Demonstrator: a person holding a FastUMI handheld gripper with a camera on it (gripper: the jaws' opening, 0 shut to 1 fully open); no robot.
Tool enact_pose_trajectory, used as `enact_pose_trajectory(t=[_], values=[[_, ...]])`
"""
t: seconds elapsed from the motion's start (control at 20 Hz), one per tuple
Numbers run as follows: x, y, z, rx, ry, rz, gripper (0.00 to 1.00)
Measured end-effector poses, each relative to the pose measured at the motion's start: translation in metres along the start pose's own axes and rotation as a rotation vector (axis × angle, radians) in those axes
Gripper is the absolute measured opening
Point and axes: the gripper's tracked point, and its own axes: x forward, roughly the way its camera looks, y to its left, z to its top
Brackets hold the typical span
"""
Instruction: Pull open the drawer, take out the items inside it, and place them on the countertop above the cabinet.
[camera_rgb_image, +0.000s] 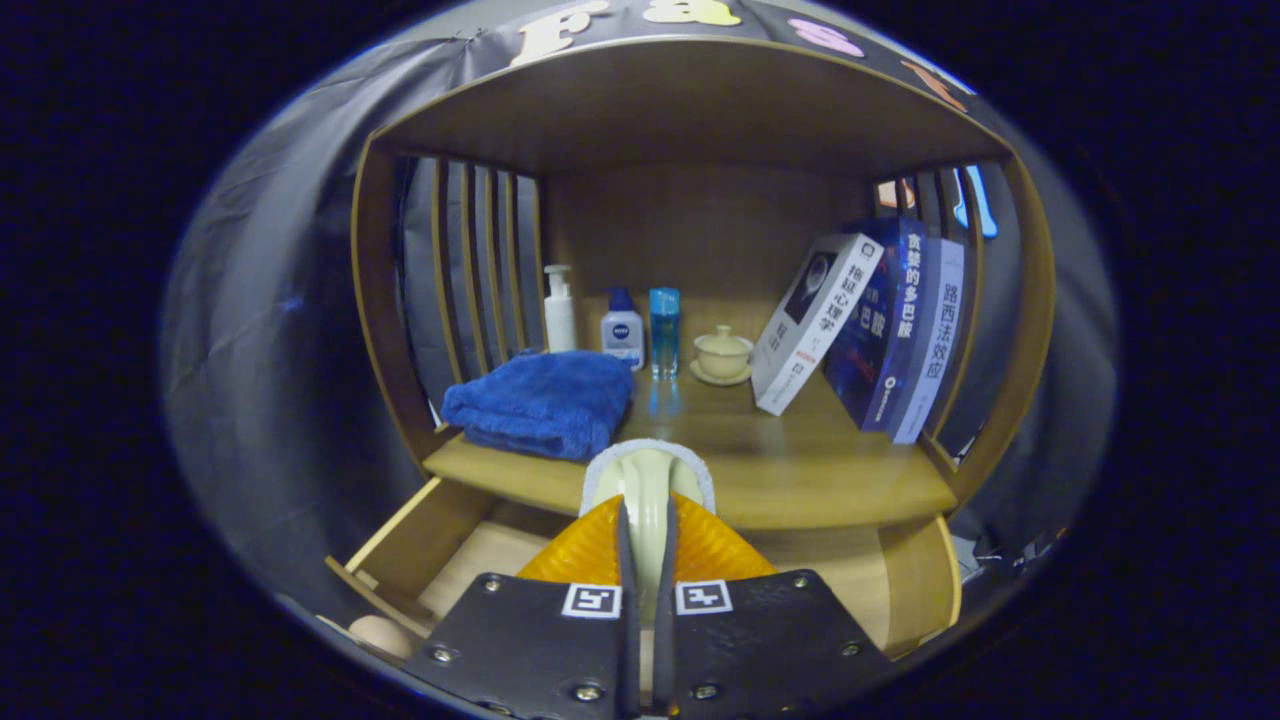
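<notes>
The tool (645, 520) is pinching a pale brush (648, 478), both fingers pressing its handle, its head poking out at 12 o'clock over the bench (800, 470) edge. The drawer (420, 545) is standing open below the fingers. On the bench, a blue towel (545, 400) is lying at 10 o'clock from the brush; bottles (620, 330) and a lidded cup (722, 355) are standing beyond it, and books (880, 325) are leaning at 2 o'clock.
</notes>
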Motion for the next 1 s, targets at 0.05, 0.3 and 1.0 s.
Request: enact_pose_trajectory(t=[0.05,0.3,1.0], values=[[0.005,0.0,0.007,0.006,-0.012,-0.002,0.06],[0.038,-0.01,0.024,0.031,-0.044,-0.045,0.06],[0.096,-0.033,0.015,0.052,-0.07,-0.137,0.06]])
